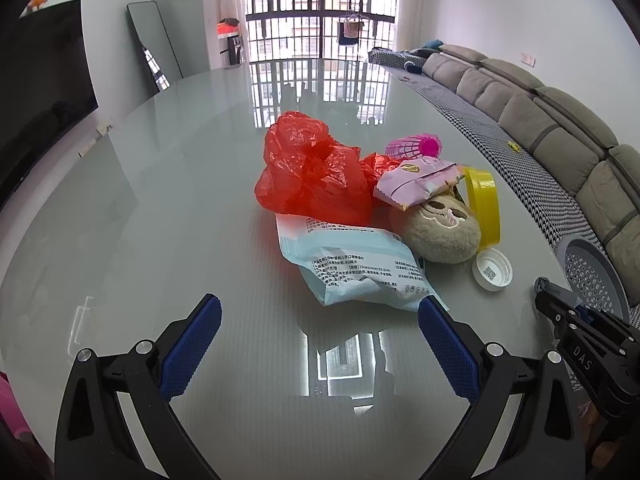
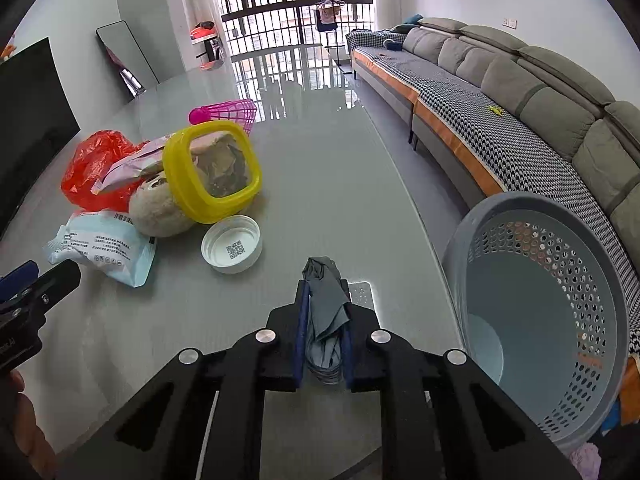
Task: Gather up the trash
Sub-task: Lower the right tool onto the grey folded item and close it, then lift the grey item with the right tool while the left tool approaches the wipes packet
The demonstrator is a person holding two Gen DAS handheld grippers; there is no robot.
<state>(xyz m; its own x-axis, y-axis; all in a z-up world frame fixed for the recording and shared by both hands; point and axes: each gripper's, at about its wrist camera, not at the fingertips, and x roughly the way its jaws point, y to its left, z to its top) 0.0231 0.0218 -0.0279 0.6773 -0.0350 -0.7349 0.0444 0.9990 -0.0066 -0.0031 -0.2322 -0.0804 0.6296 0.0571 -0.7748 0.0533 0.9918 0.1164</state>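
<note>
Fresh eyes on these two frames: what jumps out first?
The crumpled red plastic bag heading the clutter pile mid-table, with a yellow-rimmed lid leaning on a plush toy beside it. Then the right gripper clamped on grey crumpled material, near the grey perforated basket at the table's right edge.

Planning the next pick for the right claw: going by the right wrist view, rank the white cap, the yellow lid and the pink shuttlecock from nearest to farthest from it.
From the right claw:
1. White cap, just ahead to the left, flat on the table.
2. Yellow lid, farther left, propped against the plush toy.
3. Pink shuttlecock, farthest back, behind the lid.
</note>
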